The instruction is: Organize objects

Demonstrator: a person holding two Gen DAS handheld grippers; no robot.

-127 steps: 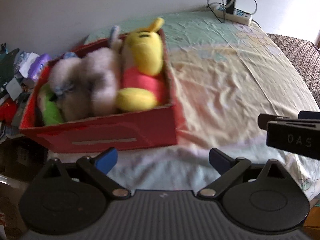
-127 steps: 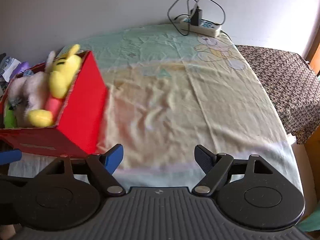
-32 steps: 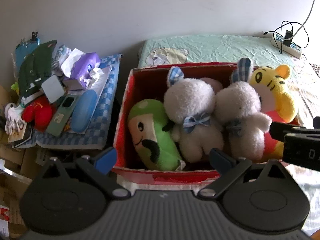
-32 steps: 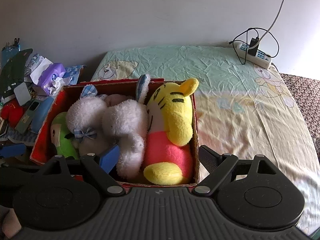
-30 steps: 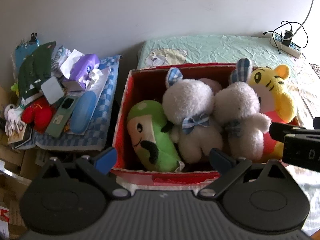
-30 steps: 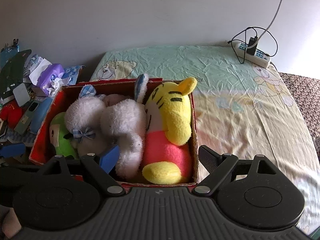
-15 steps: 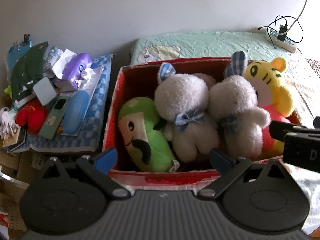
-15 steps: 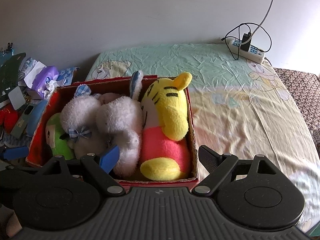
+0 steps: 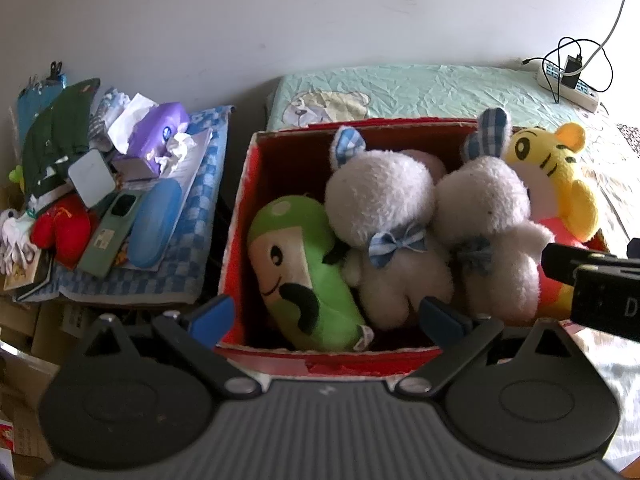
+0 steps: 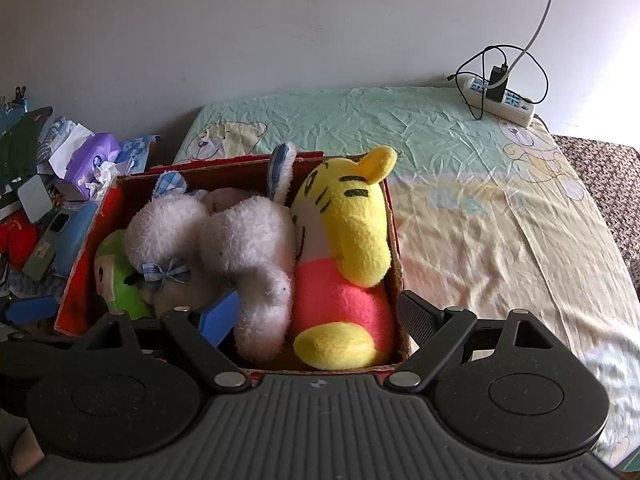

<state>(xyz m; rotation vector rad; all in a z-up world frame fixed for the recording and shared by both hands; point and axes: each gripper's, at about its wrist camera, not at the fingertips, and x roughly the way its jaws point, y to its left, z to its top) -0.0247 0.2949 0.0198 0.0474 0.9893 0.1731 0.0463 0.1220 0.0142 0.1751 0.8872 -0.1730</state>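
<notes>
Plush toys packed in red box on bed; both claws empty.

Green toy, two white rabbits and yellow tiger fill the box. Left claw and right claw hover spread wide at its near rim, touching nothing. Packing looks finished; likely next move: withdraw or reposition box.

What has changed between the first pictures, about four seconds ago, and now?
Both cameras swung left, from the bed sheet to look down into the red box. The left gripper and right gripper stayed open and empty. The green plush, two white bunnies and the yellow tiger remain in the box.
</notes>
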